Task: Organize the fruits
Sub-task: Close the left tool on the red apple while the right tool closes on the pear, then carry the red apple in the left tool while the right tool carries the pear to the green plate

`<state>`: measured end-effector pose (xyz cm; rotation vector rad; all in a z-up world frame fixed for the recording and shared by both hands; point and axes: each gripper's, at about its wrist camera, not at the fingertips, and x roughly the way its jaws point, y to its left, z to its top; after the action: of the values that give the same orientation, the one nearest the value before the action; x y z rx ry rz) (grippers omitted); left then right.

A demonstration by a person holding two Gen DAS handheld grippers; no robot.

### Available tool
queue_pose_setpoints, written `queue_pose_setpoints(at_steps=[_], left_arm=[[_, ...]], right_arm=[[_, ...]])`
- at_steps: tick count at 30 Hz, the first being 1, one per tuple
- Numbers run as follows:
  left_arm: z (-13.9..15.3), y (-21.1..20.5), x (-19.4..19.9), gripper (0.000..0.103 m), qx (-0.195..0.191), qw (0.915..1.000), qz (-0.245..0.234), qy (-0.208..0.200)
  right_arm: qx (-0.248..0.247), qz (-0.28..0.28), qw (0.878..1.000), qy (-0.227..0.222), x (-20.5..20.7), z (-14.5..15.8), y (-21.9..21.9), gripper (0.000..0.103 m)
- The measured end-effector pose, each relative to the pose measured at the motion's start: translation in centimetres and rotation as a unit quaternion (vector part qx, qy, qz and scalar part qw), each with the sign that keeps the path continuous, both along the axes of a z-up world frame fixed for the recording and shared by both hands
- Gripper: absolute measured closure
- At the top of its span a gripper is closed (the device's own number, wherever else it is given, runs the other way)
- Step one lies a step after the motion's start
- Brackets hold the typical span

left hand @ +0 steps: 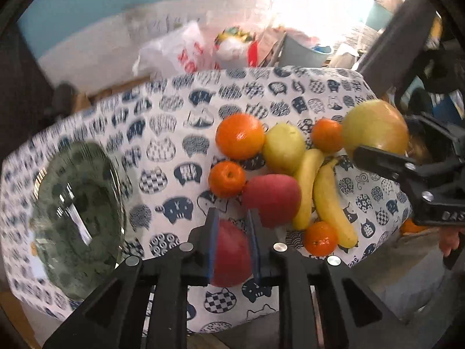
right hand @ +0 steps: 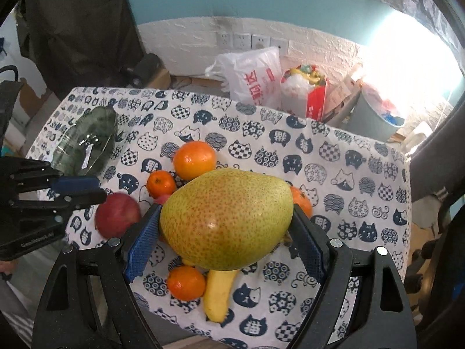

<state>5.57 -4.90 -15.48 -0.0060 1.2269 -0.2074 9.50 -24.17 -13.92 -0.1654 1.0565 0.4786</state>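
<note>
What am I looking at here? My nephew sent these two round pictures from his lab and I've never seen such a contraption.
These are two hand-held grippers, black tongs with blue pads, each with a wide-angle camera looking along its fingers. One picture comes from the left gripper, the other from the right gripper. The left one is shut on a red apple; the right one is clamped on a large speckled pear. Below lies a table under a cat-print cloth with oranges, such as a big orange, two bananas, another red apple, a yellow-green fruit, and a green glass dish.
</note>
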Motion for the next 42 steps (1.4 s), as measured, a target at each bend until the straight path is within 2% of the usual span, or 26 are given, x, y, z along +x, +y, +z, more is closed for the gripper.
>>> queue_pose_setpoints(at_steps=[1, 3, 8, 10, 15, 18, 23, 25, 35, 38, 42], left_arm=[[-0.5, 0.5, 0.1, 0.080, -0.009, 0.9999, 0.005, 0.008], [-1.8, 1.4, 0.0, 0.062, -0.013, 0.9991, 0.024, 0.034], [-3.0, 2.2, -0.8, 0.047, -0.033, 0.9974, 0.037, 0.052], [-3.2, 1.9, -1.1, 0.045, -0.039, 0.9972, 0.032, 0.055], [-3.6, 0.5, -1.3, 0.026, -0.051, 0.9964, 0.020, 0.065], [-3.9, 0.0, -1.4, 0.020, -0.062, 0.9954, 0.022, 0.070], [-5.8, -1.2, -1.5, 0.018, -0.060, 0.9936, 0.023, 0.093], [-6.6, -1.6, -1.3, 0.017, -0.045, 0.9936, 0.020, 0.101], [-9.4, -2.3, -0.1, 0.017, -0.016, 0.9921, 0.014, 0.124], [-9.9, -2.9, -0.2, 0.028, -0.016, 0.9911, 0.001, 0.132], [-9.9, -3.1, -0.5, 0.028, -0.010, 0.9918, -0.012, 0.127]], right_arm=[[0.005, 0.001, 1.000, 0.007, 0.2, -0.2, 0.2, 0.018], [0.005, 0.006, 1.000, 0.017, 0.5, -0.6, 0.7, 0.018], [-0.003, 0.011, 1.000, 0.024, 0.7, -1.2, 1.4, 0.018], [-0.004, 0.011, 1.000, 0.024, 0.8, -1.3, 1.5, 0.018], [-0.006, 0.014, 1.000, 0.022, 0.7, -1.3, 1.5, 0.018], [-0.009, 0.011, 1.000, 0.021, 0.5, -1.3, 1.0, 0.018], [-0.006, 0.003, 1.000, 0.025, 0.4, -1.4, -0.1, 0.018], [-0.006, 0.001, 1.000, 0.026, 0.3, -1.6, -0.5, 0.018], [0.002, -0.007, 0.999, 0.031, 0.4, -1.9, -2.0, 0.018], [0.004, -0.009, 0.999, 0.033, 0.6, -2.1, -2.2, 0.018], [0.001, -0.008, 0.999, 0.034, 0.7, -2.2, -2.3, 0.018]])
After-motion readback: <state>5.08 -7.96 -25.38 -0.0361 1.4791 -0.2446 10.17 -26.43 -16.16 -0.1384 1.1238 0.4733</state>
